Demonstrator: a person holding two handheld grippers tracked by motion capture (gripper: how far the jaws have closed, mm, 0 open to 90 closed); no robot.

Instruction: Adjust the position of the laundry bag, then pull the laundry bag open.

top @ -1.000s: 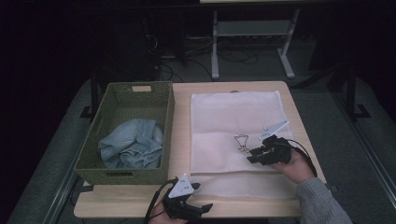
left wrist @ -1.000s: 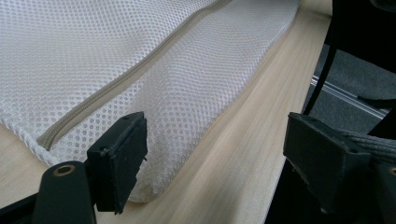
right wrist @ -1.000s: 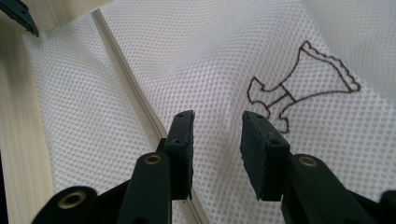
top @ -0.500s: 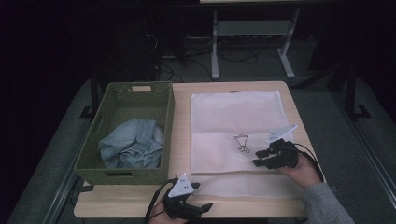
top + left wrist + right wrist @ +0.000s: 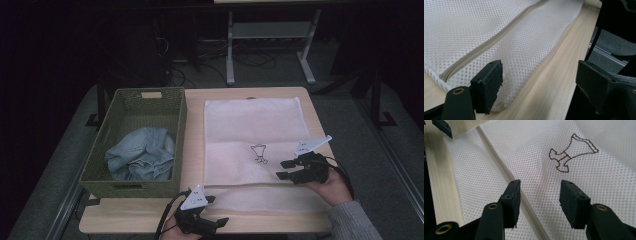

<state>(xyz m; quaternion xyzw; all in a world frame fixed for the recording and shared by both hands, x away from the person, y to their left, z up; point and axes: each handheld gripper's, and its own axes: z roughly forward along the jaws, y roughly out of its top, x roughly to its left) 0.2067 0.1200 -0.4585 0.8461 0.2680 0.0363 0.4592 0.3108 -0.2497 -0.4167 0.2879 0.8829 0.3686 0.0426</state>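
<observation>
White mesh laundry bag [image 5: 252,145] laid flat on the right half of the wooden table [image 5: 192,135], zipper [image 5: 486,42] running along its near edge, small brown embroidered figure [image 5: 259,153] near its middle. Held by neither gripper.

Change over the last second — right gripper [image 5: 284,170] drawn back from beside the embroidered figure toward the near right, now hovering over the bag's right part; bag itself unmoved. Jaws parted to a middling gap in the right gripper view, straddling the zipper line [image 5: 524,200] with nothing between them. Left gripper [image 5: 220,222] unchanged at the near edge of the table, jaws spread wide, one pad [image 5: 487,86] touching the bag's near corner, the other out past the table edge.

Probable meaning: a repositioning toward the zipper — likely to open the bag for loading — with no grasp yet made.

Count: one mesh bag; one zipper; one embroidered figure; one green woven basket [image 5: 137,102] on the left half of the table; one crumpled blue denim garment [image 5: 140,159] inside it; two grippers, both empty.
</observation>
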